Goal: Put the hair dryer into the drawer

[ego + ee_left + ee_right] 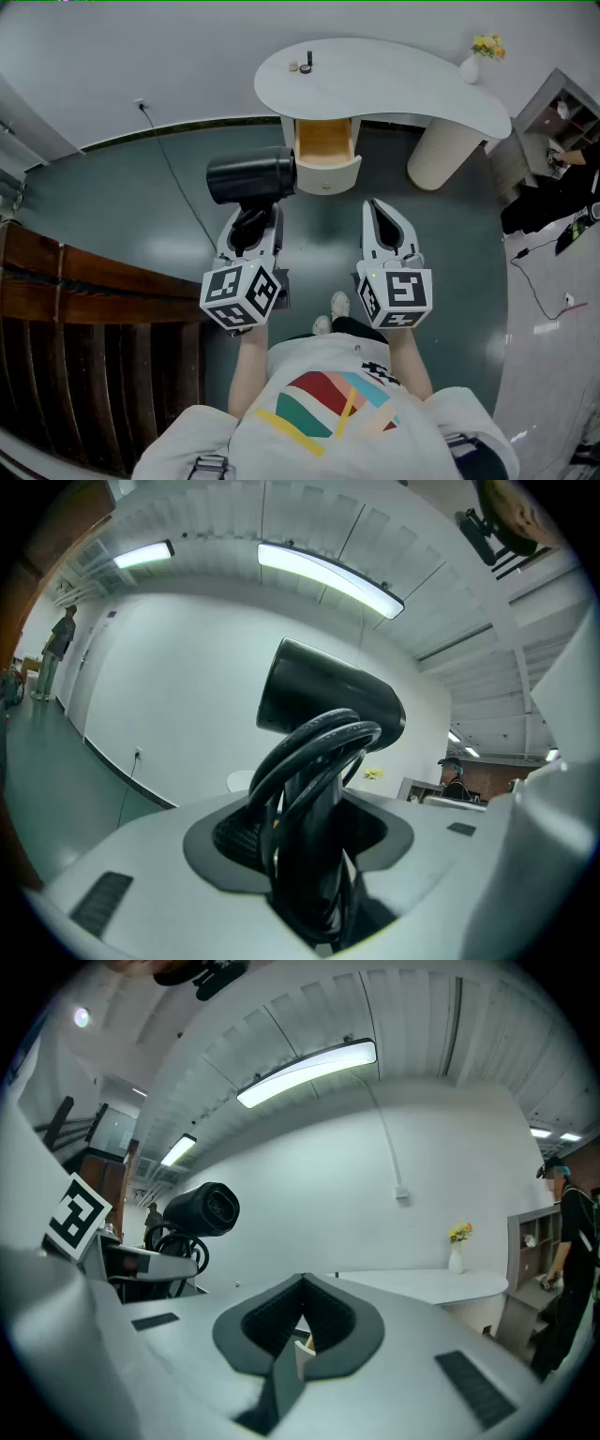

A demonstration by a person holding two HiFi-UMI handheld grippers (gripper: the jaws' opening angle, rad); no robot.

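You have the hair dryer [251,176] in the left hand-held gripper [251,230]. Its jaws are closed on the handle and on the cord [309,752], which is wound in loops around the handle. The black barrel stands above the jaws and points to the side. So the picking up is done, and the dryer is in the air over the floor [112,206], not resting on anything.

The drawer [328,175] under the white worktop [394,80] is already pulled out, and you can see its wooden inside from above. The opening step is therefore also finished, as far as the pictures show.

The right hand-held gripper [382,211] carries nothing. Its jaws are together, with the tips meeting, and it is held level beside the left one.

What is left, in my judgement, is the last part. The dryer is near the drawer front but not yet over the opening, so you must bring it forward, lower it inside and let it go. After that, the drawer may need to be pushed closed, though the task does not ask this. The drawer looks rather narrow for the barrel, so you may need to turn the dryer to make it fit.
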